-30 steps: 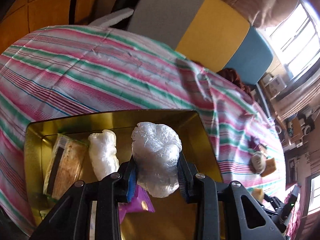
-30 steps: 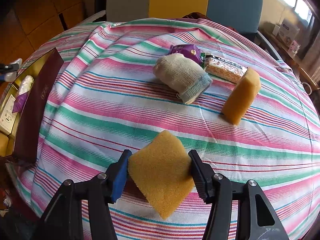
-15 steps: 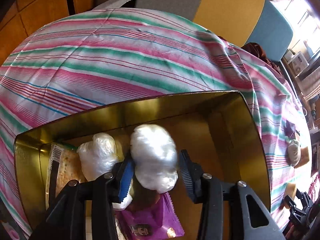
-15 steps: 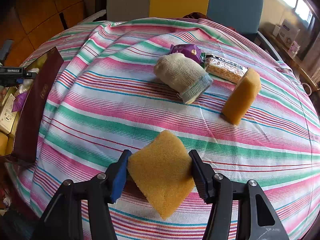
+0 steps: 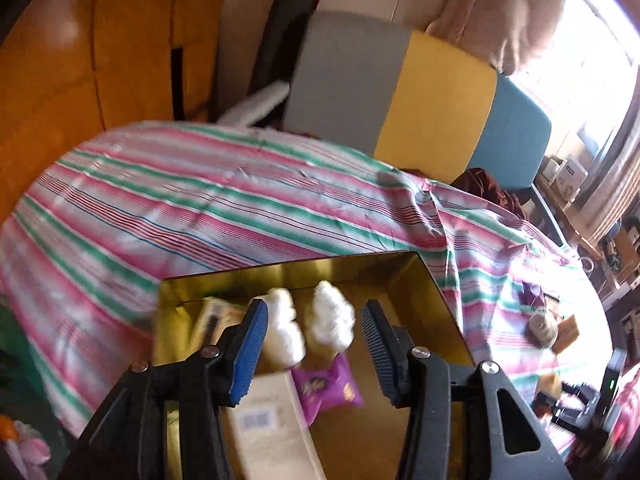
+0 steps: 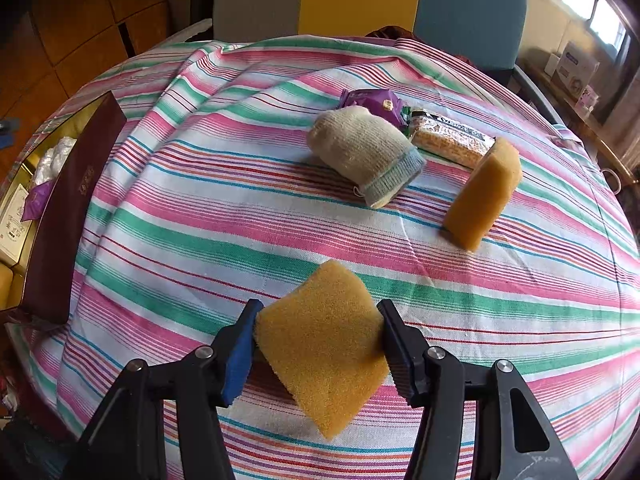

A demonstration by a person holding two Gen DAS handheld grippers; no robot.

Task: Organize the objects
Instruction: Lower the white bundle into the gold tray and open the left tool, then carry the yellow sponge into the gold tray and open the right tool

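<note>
Clamped between the right gripper's (image 6: 318,344) jaws is an orange sponge (image 6: 320,344), turned corner-up like a diamond and held just over the striped tablecloth (image 6: 224,216). Judged by the task, this sponge is bound for the gold box (image 5: 440,304), which the right wrist view shows only as a sliver at the far left edge, behind its dark maroon outer wall.

The left gripper (image 5: 316,344) hangs over that box with its jaws spread and nothing between them. Inside the box, seen past the jaws, lie two white plastic-wrapped bundles (image 5: 332,316) side by side, a purple snack packet (image 5: 328,388) nearer the camera, a cream carton (image 5: 268,428) beside it, and a tan packet (image 5: 212,316) toward the box's left wall (this view is motion-blurred, so labels are unreadable).

So sorting looks partly done: several items are already boxed. Well away from the box, four things remain on the cloth: a second orange sponge (image 6: 484,192) standing on edge, a knitted sock (image 6: 368,156), a second purple packet (image 6: 374,102) behind the sock, and a wrapped snack bar (image 6: 448,138) between sock and sponge.

Only the left view shows the box's interior layout; only the right view shows the leftover items clearly, which in the left view are small blurs far from the box.
</note>
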